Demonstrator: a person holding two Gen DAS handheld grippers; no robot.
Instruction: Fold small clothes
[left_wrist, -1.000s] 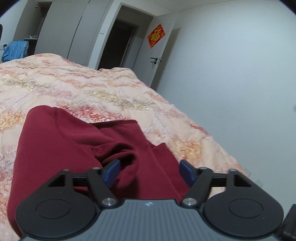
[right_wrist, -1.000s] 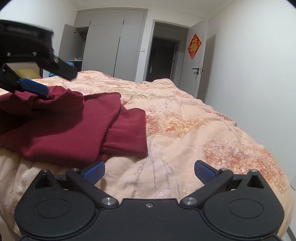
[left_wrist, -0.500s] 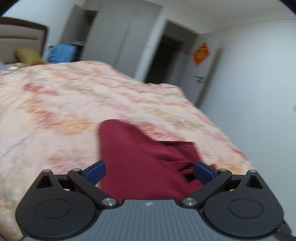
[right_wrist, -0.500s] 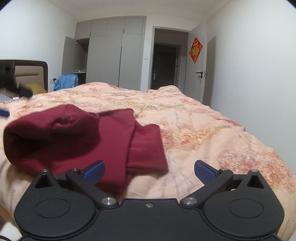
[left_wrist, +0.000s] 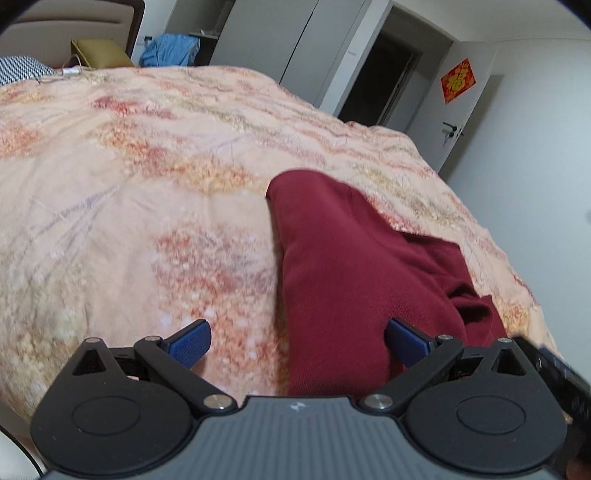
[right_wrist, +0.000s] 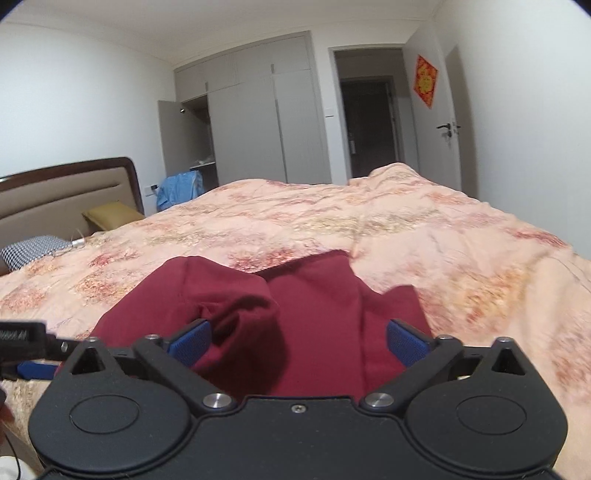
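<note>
Jaws on both grippers are seen spread wide, with nothing clamped between them. The left gripper (left_wrist: 297, 341) is held low over the near edge of the bed, its right-hand pad over the dark red garment (left_wrist: 354, 280) and its left-hand pad over bare bedspread (left_wrist: 147, 184). The right gripper (right_wrist: 297, 341) is held over the near part of the same garment (right_wrist: 314, 295), cloth showing between its blue pads; whether the pads touch the cloth cannot be told.

The garment is found on the near right part of the bedspread, partly folded: a rounded, doubled-over edge is presented on the left, and a loose flap with a dark crease lies to the right. A puckered bulge is noted in the right wrist view, just ahead of the left-hand pad.

The step in hand is judged to be regrasping between folds, the fold being incomplete. For the next move, an edge or corner should be selected by each gripper, the jaws closed on cloth only, with no bedspread caught, and the bulge flattened before the next fold is laid.
</note>
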